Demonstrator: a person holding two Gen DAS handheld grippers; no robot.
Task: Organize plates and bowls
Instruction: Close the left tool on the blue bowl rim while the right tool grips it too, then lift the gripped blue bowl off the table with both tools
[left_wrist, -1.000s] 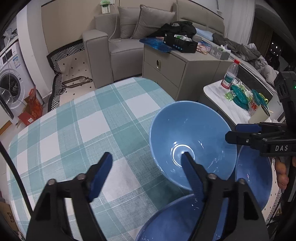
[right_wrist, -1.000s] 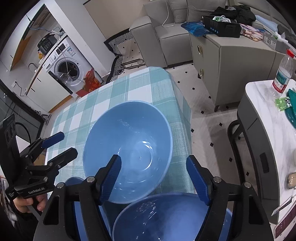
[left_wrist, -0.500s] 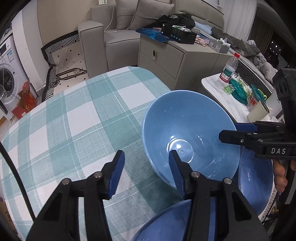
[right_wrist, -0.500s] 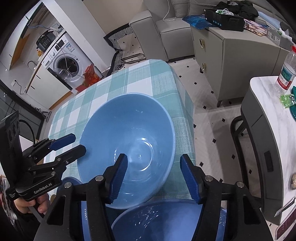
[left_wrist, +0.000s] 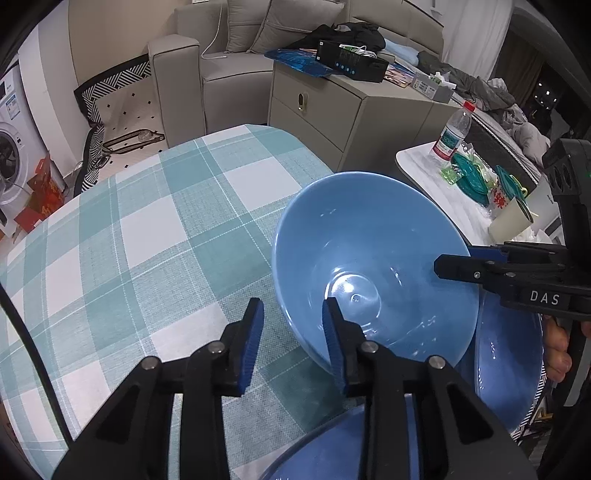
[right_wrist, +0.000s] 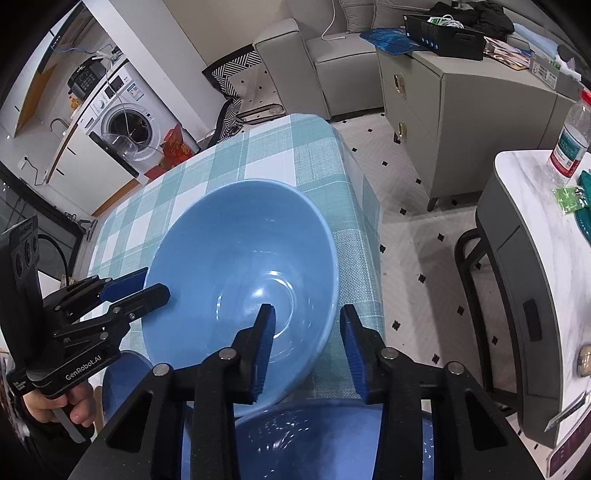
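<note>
Both grippers were matte black plastic with ribbed blue pads and silver screws at the pivots. The left gripper (right_wrist: 144, 291) had "GenRobot.AI" printed in white, the right gripper (left_wrist: 454, 260) read "DAS" with a tiny green light.

bowl (left_wrist: 369, 258): on table (left_wrist: 147, 240), at its right edge
plates (left_wrist: 509, 362): just before bowl
cabinet (left_wrist: 340, 110): behind table
bottle (left_wrist: 452, 133): right, on side table (left_wrist: 424, 166)
</note>
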